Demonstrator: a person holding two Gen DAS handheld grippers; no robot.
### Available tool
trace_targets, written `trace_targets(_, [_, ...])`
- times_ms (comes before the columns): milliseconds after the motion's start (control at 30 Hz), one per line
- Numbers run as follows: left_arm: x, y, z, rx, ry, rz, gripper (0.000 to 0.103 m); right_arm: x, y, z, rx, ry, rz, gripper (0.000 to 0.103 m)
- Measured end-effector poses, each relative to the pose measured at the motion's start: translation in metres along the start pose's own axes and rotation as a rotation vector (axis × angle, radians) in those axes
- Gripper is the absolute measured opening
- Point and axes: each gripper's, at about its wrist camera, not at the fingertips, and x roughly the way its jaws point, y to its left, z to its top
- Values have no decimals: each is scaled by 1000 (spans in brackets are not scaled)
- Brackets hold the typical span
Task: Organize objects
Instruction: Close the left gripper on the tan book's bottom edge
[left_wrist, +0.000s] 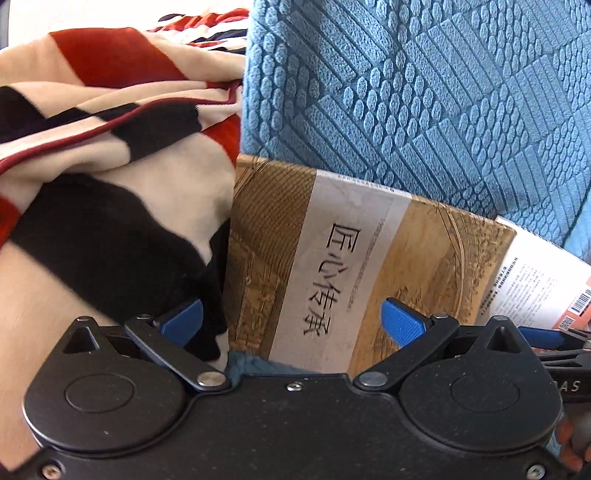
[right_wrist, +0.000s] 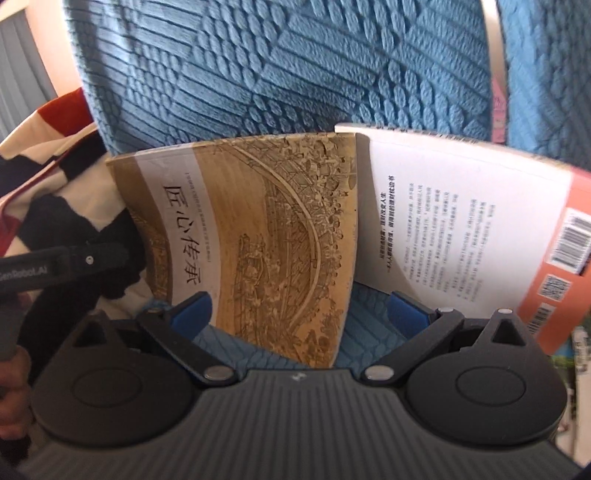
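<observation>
1. Spread wide and holding nothing, the left claw (left_wrist: 291, 321) hangs with its blue pads (left_wrist: 402, 325) on either side of the lower edge of the tan book (left_wrist: 332, 266); no pad clearly touches the cover.
2. Equally spread, the right claw (right_wrist: 299, 314) is empty. Its left pad sits beside the tan book (right_wrist: 266, 236), and its right pad sits just under the white book (right_wrist: 465, 221).
3. Both books lean against the blue cushion (right_wrist: 280, 70) straight ahead of the claws, side by side. A striped blanket (left_wrist: 110, 155) is bunched up to the left of the left claw.
4. Handling, as I judge it: the tan book is a paperback, light to moderate in weight. Its cover looks smooth and may slip, and it will flex if pinched by a corner.
5. Best hold, I think: across the thickness at the lower edge near the spine, where the pages are bound and stiffest.
6. Count: two books, one cushion back plainly shown (a second blue panel shows at far right), one blanket, two claws.
</observation>
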Motion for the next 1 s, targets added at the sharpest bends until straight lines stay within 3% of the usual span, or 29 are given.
trace_targets(267, [32,-1,17,46,-40,19,100,36,-8,12,13,-13,-28,103])
trace_targets(367, [42,3,25,47,-45,19,91,48,-7,13,-12,-26,-54,103])
trace_targets(567, [55,8,37,76,-72,29,83,66,-5,11,3,-24,7,101])
trace_targets(767, [67,12,41,151,-69,-8,91,85,-8,8,66,-29,75,92])
trace_targets(933, [81,5,37,285,-28,-32,93,92,-32,0,162,-13,173,80])
trace_targets(1000, [87,2,34,326,-23,-29,97,96,-35,-1,143,7,182,77])
